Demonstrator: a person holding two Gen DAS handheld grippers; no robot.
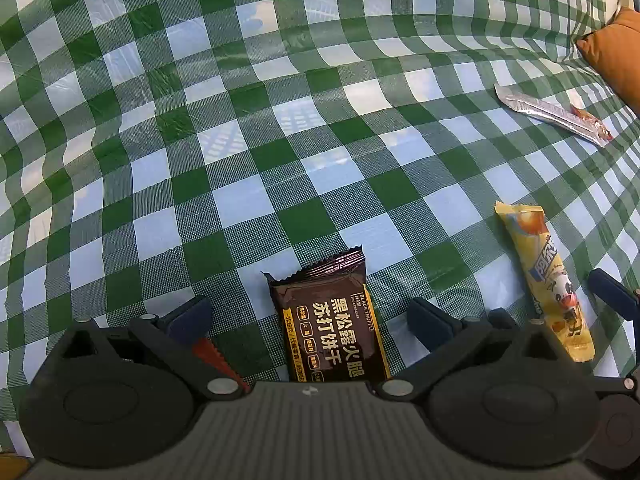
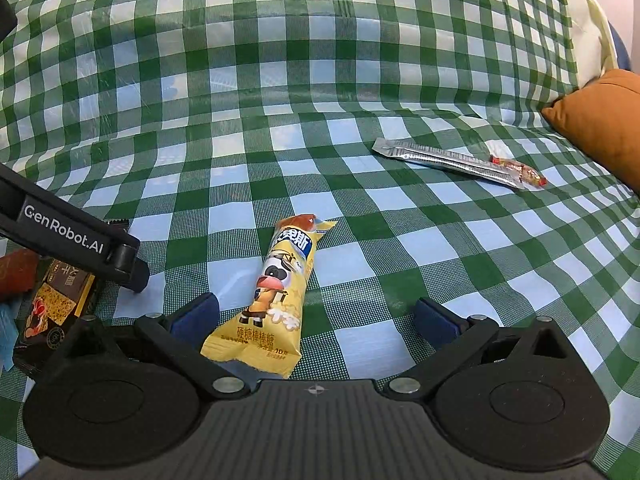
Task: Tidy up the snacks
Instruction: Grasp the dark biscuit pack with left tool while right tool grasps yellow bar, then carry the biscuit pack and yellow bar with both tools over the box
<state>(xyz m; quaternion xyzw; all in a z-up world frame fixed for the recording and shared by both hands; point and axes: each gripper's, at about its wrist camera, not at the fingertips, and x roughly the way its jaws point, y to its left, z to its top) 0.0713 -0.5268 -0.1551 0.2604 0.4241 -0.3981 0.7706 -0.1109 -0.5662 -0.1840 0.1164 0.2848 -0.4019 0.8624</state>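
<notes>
A dark brown cracker packet (image 1: 334, 328) lies on the green checked cloth between the fingers of my left gripper (image 1: 308, 316), which is open around it without touching. A yellow lollipop packet with a cow picture (image 2: 276, 292) lies between the fingers of my right gripper (image 2: 316, 318), which is open, its left pad close to the packet. The yellow packet also shows in the left wrist view (image 1: 548, 280), and the brown packet in the right wrist view (image 2: 56, 304), partly under the left gripper's arm. A silver and red stick packet (image 2: 452, 162) lies further off to the right, also in the left wrist view (image 1: 552, 114).
An orange cushion (image 2: 600, 120) sits at the right edge of the cloth, also in the left wrist view (image 1: 616, 52). The left gripper's black arm (image 2: 72, 236) crosses the left side of the right wrist view. A pale pillow (image 2: 588, 36) lies at the back right.
</notes>
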